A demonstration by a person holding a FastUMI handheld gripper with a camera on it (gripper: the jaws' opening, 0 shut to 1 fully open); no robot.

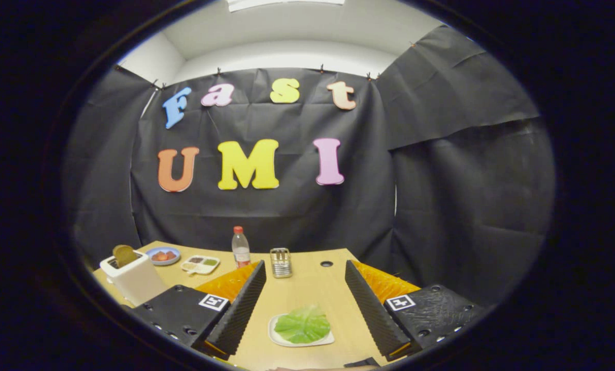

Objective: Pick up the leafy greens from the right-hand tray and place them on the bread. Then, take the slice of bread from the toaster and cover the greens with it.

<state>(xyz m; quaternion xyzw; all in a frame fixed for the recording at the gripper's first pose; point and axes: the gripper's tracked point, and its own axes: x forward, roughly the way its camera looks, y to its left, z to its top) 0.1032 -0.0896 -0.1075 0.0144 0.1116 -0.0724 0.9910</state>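
Leafy greens (pixel 302 324) — a flat, pale-green leaf — lie on a small white tray (pixel 276 337) near, between the spread jaws. Far left, a brown bread slice (pixel 124 254) stands upright in the white toaster (pixel 134 279).

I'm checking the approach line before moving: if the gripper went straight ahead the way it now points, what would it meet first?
The open gripper has the leafy greens on their white tray between its fingers, low. Straight ahead, the small metal rack probably comes first, then the booth wall; depth is unclear, so it may pass above it.
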